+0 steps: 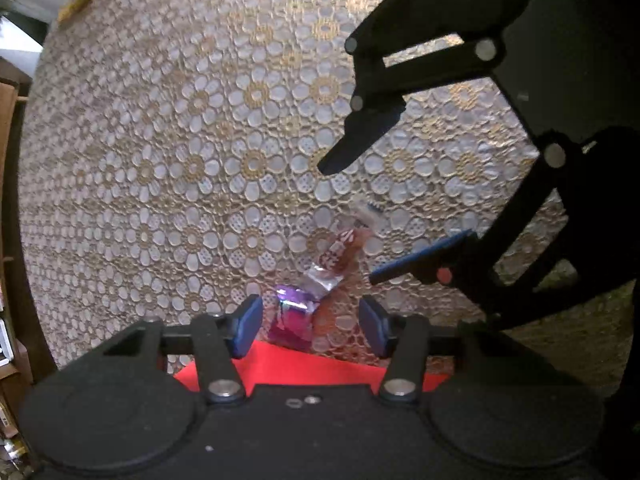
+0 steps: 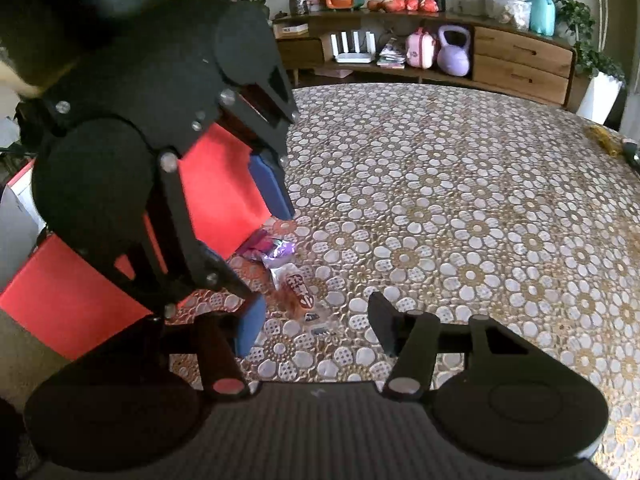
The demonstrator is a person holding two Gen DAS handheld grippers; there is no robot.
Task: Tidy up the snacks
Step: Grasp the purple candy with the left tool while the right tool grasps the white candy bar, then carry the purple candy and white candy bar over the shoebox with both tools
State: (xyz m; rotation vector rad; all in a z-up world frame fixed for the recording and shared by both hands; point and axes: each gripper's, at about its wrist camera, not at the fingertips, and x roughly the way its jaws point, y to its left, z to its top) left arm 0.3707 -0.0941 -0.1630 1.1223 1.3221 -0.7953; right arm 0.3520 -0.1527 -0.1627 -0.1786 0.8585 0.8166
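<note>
Two small snack packets lie end to end on the lace tablecloth (image 1: 160, 160), beside a red box (image 2: 220, 184). My left gripper (image 1: 311, 326) points steeply down with its blue pads apart on either side of the purple packet (image 1: 294, 304), not pressing it. The red-and-white packet (image 1: 340, 252) lies just beyond it. My right gripper (image 2: 316, 326) reaches in low from the other side, open, its fingers straddling the near end of the red-and-white packet (image 2: 298, 288). In that view the purple packet (image 2: 278, 250) sits under the left gripper (image 2: 258, 238), against the red box.
The patterned round table (image 2: 440, 200) stretches away to the right. A yellow object (image 2: 604, 140) lies near its far edge. Behind stands a wooden sideboard (image 2: 520, 60) with a lilac kettlebell (image 2: 454, 52), fruit and plants. The two grippers are very close together.
</note>
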